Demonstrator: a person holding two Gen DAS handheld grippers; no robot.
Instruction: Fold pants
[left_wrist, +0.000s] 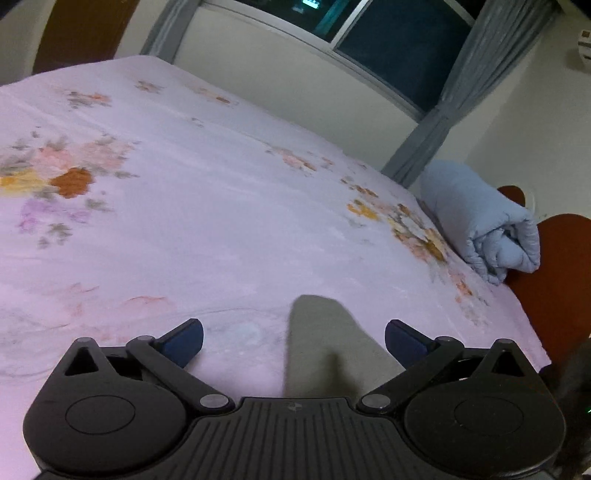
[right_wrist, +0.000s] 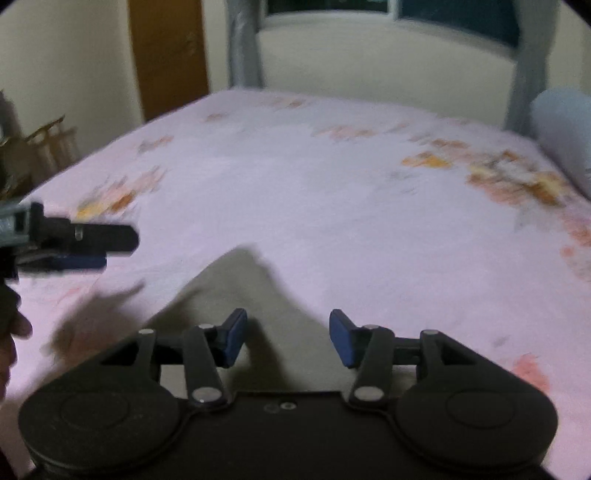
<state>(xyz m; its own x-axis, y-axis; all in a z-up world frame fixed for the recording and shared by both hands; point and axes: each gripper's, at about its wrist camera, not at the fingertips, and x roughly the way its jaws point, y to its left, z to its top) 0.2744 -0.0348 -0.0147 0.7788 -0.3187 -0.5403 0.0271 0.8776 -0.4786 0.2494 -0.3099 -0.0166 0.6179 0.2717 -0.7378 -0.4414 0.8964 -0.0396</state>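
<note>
The pants (left_wrist: 317, 343) are grey-beige cloth lying flat on the pink floral bedsheet (left_wrist: 207, 221), with one end reaching up between my left fingers. My left gripper (left_wrist: 293, 341) stands wide open above that end, its blue pads well apart from the cloth. In the right wrist view the pants (right_wrist: 240, 288) show as a pointed flap on the sheet. My right gripper (right_wrist: 288, 338) hovers over it, partly open, with a bare gap between the pads. The left gripper (right_wrist: 118, 251) also appears side-on at the left edge of that view, a hand (right_wrist: 11, 332) behind it.
A rolled pale-blue blanket (left_wrist: 480, 225) lies at the bed's right edge, beside a red-brown chair (left_wrist: 554, 266). Behind the bed are a window with grey curtains (left_wrist: 424, 147) and a brown door (right_wrist: 170, 55). The far bedsheet (right_wrist: 332, 184) is flat.
</note>
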